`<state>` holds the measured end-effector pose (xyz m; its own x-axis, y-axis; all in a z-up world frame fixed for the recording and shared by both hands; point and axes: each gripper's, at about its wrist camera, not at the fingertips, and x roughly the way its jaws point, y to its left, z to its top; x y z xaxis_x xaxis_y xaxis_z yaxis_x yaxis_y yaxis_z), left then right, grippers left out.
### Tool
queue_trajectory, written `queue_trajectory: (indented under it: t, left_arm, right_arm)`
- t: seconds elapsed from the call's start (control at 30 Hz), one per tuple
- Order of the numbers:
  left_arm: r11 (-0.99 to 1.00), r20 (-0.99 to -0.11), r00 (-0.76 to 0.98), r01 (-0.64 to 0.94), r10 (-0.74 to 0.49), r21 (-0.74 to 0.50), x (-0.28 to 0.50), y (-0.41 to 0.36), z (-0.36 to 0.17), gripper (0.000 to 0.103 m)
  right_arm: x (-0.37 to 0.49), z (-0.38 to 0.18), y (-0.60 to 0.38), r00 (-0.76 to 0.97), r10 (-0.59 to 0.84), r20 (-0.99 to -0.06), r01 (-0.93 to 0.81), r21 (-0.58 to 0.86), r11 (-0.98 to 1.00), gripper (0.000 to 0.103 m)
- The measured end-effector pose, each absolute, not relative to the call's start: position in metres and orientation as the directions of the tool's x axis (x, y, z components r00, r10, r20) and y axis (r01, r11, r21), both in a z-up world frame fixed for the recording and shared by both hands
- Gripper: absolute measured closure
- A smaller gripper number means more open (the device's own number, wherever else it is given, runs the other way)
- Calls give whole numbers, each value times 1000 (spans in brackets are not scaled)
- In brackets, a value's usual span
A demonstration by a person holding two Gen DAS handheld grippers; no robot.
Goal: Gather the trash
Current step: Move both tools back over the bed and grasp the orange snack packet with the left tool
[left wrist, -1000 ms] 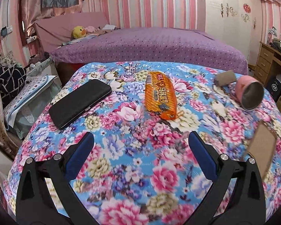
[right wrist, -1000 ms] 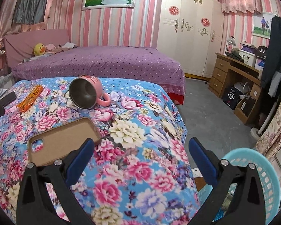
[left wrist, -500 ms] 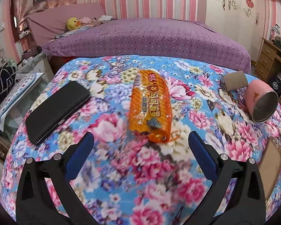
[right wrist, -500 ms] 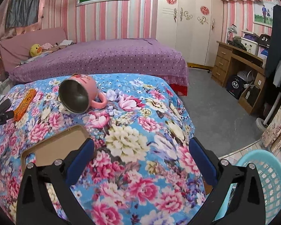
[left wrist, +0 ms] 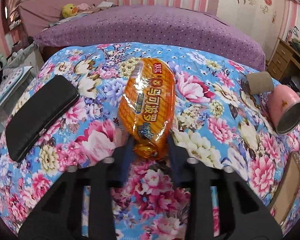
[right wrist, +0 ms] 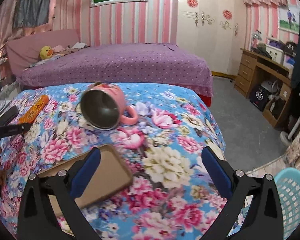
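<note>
- left tool has just been closing in, and its blue pads now pinch the near end of the orange snack packet, so it's gripping that
- the packet lies lengthwise on the floral tablecloth in the middle of the table, far end pointing toward the purple bed
- black case sits to the left of the packet, well apart from it
- cardboard tube and a pink mug tipped on its side are off to the right, the tube just behind the mug
- right tool hangs wide open with nothing between its pads, over the table's near right part
- its left finger sits over a tan phone case lying flat, can't tell if it touches
- turquoise basket stands on the floor at the lower right, off the table
</note>
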<state>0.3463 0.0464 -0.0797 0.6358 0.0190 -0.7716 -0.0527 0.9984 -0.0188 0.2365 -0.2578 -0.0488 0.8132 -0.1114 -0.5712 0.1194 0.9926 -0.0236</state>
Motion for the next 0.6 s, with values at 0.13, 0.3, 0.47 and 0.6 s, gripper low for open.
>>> queue_trajectory:
  t: [0.13,0.3,0.47,0.6]
  left_arm:
    - [999,-752,659,-45,16,-18,339,57,-70,79]
    - [995,-701,710,-101,61,-16,330,87,-49,80]
    - [983,-679,725,-184,117,-27,332,124,-37,80]
    - [969,-673,730,-234,121,-80,334,153,-30,80]
  right_arm:
    - [243,-48,-246,812,-111,-573,96,-56,994,5]
    - [264,-33,-230,823,-82,-562,68,-46,997,5]
    - [301,-3,-196,841,-43,-539,2,-76,997,5]
    - [339,4,-168,832,-48,-553,-27,-126,992,5]
